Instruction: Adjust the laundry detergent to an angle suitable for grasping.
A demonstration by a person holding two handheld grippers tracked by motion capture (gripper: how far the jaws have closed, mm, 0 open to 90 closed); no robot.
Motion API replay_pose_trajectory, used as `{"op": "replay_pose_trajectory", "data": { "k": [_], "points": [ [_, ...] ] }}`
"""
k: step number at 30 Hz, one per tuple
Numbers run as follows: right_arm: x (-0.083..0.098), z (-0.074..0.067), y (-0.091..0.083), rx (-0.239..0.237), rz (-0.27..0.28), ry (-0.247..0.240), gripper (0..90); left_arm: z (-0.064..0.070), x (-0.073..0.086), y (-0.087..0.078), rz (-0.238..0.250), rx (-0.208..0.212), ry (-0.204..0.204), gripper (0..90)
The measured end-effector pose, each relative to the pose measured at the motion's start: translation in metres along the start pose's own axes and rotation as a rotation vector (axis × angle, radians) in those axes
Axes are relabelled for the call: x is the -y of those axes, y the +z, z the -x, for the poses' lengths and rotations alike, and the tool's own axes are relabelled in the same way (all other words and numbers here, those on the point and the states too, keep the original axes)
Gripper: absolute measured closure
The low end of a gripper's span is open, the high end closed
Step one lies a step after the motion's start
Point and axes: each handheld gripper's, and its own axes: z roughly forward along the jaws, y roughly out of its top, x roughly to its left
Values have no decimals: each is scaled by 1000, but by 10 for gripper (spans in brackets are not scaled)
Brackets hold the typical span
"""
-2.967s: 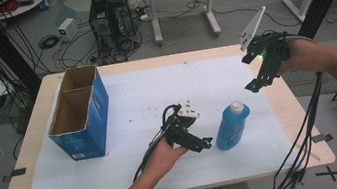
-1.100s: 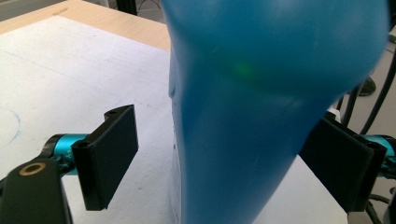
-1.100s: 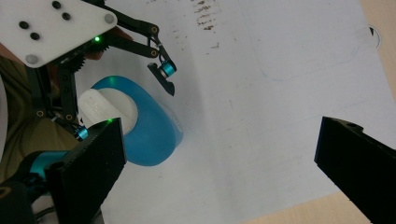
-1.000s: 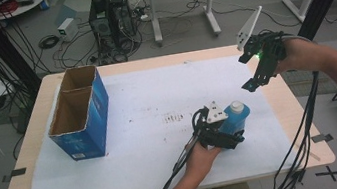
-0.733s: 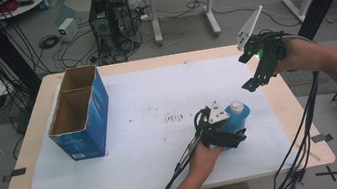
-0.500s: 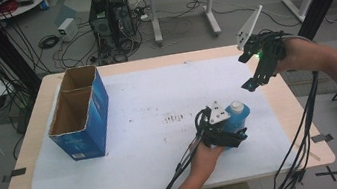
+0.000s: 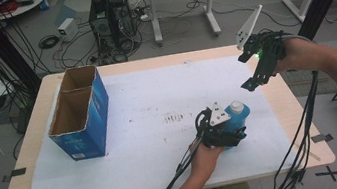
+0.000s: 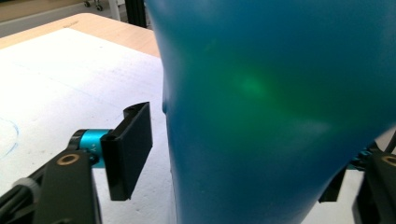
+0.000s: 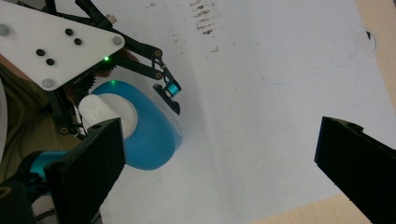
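- High view: no readable brand or lettering anywhere; only a patch of dark smudged marks [image 7: 175,118] on the white sheet [image 7: 147,102] near the tabletop's middle, too blurred to read.
- Blue bottle [image 7: 233,117] with a white cap [image 7: 239,107], upright on the sheet toward the tabletop's right edge, nearer the front edge than the back.
- Left gripper [image 7: 226,136] set around the bottle's lower body, grey plate on top, cable trailing off the front edge.
- Right gripper [image 7: 252,83] held in the air above the tabletop's right edge, well apart from the bottle.
- Blue cardboard box [image 7: 81,115], open-topped with 2 compartments, near the left edge; pale print low on its front, illegible.
- Left gripper view: bottle [image 8: 280,112] looming close as smooth, glossy blue-green plastic, no label on this side, faint green glint on it.
- Jaws just been closing, bottle between them; left pad a sliver away from the bottle's wall, right pad tucked behind it, contact there not clear.
- Right gripper view: jaws spread wide, nothing between them; below, the bottle [image 9: 149,135] with its white cap [image 9: 109,114], seen from above.
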Motion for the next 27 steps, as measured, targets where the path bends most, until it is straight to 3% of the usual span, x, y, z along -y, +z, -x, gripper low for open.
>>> {"op": "replay_pose_trajectory", "data": {
  "k": [3, 4, 7, 8, 14, 16, 21, 22, 23, 24, 25, 27],
  "points": [
    [0, 0, 0, 1, 0, 1, 11, 0, 0, 0, -3, -6, 7, 275],
    [0, 0, 0, 0, 0, 0, 10, 1, 1, 1, 29, -3, -24, 280],
    [0, 1, 0, -1, 5, -7, 10, 0, 0, 0, 11, -10, -14, 280],
    [0, 0, 0, 0, -1, -1, 10, 2, 1, 2, 44, -14, -51, 280],
    [-1, 0, 0, 0, 1, 1, 10, 4, 1, 3, 68, -22, -49, 315],
    [-1, -1, 0, 2, 2, 4, 10, 4, 1, 2, 47, -28, -34, 318],
    [-1, -1, 0, -1, 6, -3, 10, 6, 1, 2, 59, -39, -38, 331],
    [-1, -1, 0, -1, 6, 0, 10, 4, 1, 0, 20, -36, 9, 338],
    [-1, -1, 0, -1, 6, 0, 10, 4, 1, 0, 20, -36, 9, 343],
    [-1, -2, 0, 0, -1, 9, 11, 6, 1, 2, 51, -36, -12, 354],
    [-2, -1, 0, -1, -1, 5, 10, 5, 2, 1, 38, -40, 14, 366],
    [-2, -1, 0, -1, 1, 0, 11, 5, 2, 1, 42, -39, 14, 383]
  ]
}}
